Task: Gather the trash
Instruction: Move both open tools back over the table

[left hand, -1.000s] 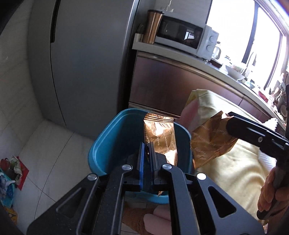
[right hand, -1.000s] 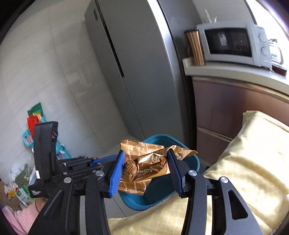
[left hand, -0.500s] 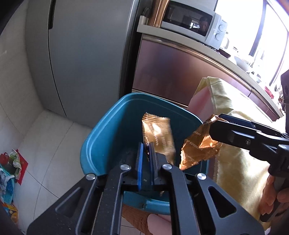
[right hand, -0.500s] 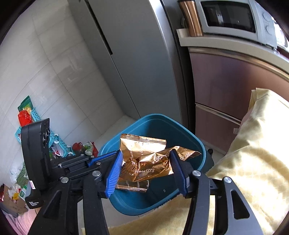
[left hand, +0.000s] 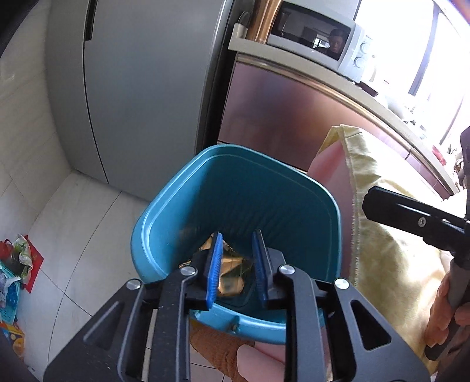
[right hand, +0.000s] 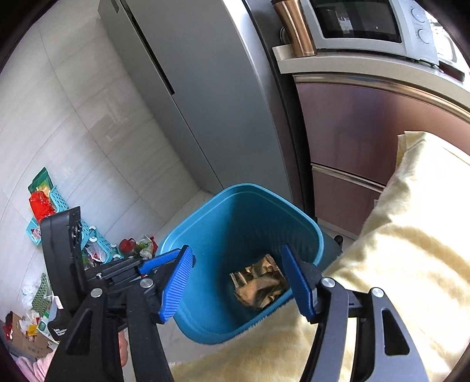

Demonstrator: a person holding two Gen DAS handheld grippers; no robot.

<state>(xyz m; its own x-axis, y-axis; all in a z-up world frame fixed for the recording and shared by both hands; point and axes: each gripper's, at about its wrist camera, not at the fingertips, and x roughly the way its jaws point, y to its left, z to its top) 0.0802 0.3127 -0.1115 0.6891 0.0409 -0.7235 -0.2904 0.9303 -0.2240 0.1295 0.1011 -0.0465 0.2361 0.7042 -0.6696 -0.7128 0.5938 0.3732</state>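
Right wrist view: two gold foil snack wrappers [right hand: 258, 286] lie crumpled at the bottom of the teal waste bin [right hand: 188, 232], one overlapping the other, both below the rim and free of either tool. The right tongs [right hand: 236, 283] hang over the bin mouth with the blue pads well apart and nothing between them; their jaws have just been opening. In the left wrist view the same wrappers [left hand: 232, 271] show through the gap of the left tongs [left hand: 236, 269], whose jaws have also just been opening and now stand a little apart, holding nothing, with the tips inside the bin [left hand: 152, 223]. The release step therefore looks complete for this pair of items. To finish it well, judge that each foil has dropped clear of the pads before lifting, then raise both tools straight up so that a pad does not catch the rim and tip the bin, which stands on the tiled floor [left hand: 88, 211] just beside the yellow cloth [right hand: 411, 235] over the desk edge. Further litter lies against the wall near a turquoise basket [right hand: 58, 202]; that heap is the likely next source. A steel refrigerator [right hand: 205, 88] and a microwave [right hand: 361, 23] stand behind the bin and play no part
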